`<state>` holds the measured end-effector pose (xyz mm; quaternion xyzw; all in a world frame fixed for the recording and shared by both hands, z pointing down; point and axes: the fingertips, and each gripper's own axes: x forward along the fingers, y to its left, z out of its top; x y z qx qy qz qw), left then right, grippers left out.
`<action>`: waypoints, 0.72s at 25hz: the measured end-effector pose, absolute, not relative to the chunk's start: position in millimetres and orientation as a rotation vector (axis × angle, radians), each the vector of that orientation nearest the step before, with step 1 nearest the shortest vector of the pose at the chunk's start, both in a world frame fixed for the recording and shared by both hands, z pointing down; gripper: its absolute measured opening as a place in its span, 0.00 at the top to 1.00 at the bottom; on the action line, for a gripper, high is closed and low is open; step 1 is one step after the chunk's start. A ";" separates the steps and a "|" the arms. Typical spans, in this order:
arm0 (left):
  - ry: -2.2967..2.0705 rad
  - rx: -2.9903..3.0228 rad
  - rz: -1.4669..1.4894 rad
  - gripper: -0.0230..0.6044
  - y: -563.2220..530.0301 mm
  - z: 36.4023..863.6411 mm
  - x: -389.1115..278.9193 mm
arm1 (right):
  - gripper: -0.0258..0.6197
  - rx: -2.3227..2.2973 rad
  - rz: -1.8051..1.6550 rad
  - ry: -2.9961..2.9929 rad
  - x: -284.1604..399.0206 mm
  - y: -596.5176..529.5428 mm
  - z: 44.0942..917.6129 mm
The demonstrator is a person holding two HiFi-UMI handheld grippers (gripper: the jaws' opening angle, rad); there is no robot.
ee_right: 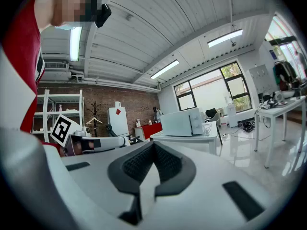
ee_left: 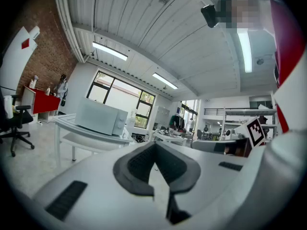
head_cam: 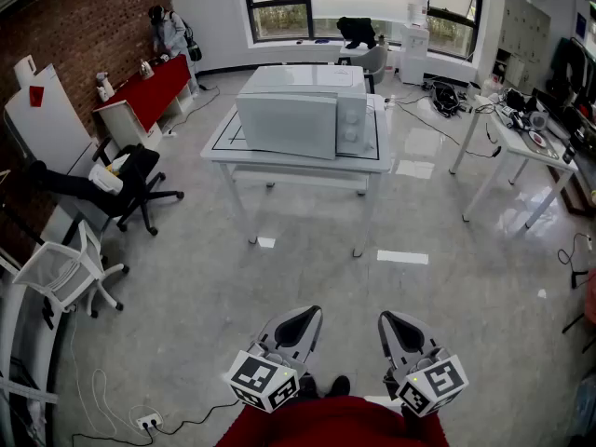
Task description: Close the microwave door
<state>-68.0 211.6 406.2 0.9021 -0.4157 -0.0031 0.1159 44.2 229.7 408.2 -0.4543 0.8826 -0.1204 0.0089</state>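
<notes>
White microwave (head_cam: 298, 110) is sitting on the tabletop (head_cam: 222, 143) across the glossy floor, well apart from the person, and its door is looking flush or nearly so from this far off. The left tongs (head_cam: 300, 320) and the right tongs (head_cam: 395, 324) are both pointing level towards it, pressed fully together and carrying nothing. The approach is what is counting now: walking up square to the front, then pushing a closed tip flat against the door's free edge, gently enough that the oven is not sliding.
</notes>
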 end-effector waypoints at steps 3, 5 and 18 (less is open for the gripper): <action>-1.221 2.640 -0.006 0.95 212.8 409.9 -68.0 | 0.94 -1.421 -0.372 2.757 45.8 230.9 411.1; -1.225 2.637 -0.004 0.95 213.2 410.6 -69.4 | 0.94 -1.419 -0.371 2.757 45.5 231.6 411.3; -1.227 2.613 0.017 0.95 213.7 417.4 -68.2 | 0.94 -1.422 -0.406 2.735 52.3 235.1 414.8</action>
